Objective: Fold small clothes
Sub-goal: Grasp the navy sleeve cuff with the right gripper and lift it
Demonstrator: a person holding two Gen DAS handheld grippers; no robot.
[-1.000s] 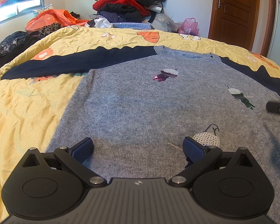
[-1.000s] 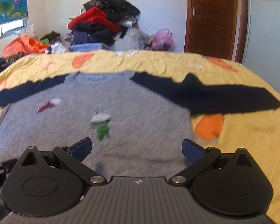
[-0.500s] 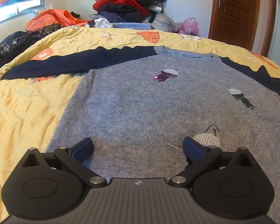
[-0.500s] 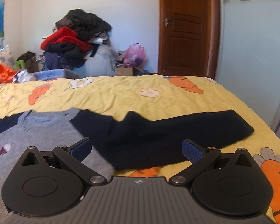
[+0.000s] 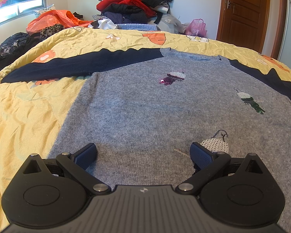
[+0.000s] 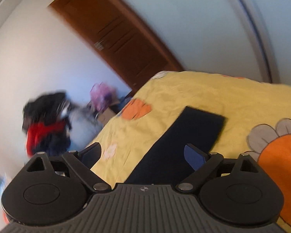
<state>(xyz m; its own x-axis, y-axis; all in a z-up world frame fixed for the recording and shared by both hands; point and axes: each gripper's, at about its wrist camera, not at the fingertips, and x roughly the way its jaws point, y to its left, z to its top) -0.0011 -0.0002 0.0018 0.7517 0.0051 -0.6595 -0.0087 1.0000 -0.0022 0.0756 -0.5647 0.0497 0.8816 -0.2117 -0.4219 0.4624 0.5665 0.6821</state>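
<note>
A grey knit sweater with navy sleeves and small sequin patches lies flat, front up, on the yellow flowered bedspread. Its left sleeve stretches out to the left. My left gripper is open and empty, low over the sweater's hem. My right gripper is open and empty, tilted, right over the navy right sleeve, whose cuff end lies just ahead. The right wrist view is blurred.
A tall pile of red and black clothes stands beyond the bed's far edge, with an orange bag to the left and a pink bag by the brown door. The bed's right edge lies beyond the cuff.
My right gripper has swung right, off the sweater's body and along the right sleeve toward the cuff, and has rolled to a tilt. The left gripper has not moved.
</note>
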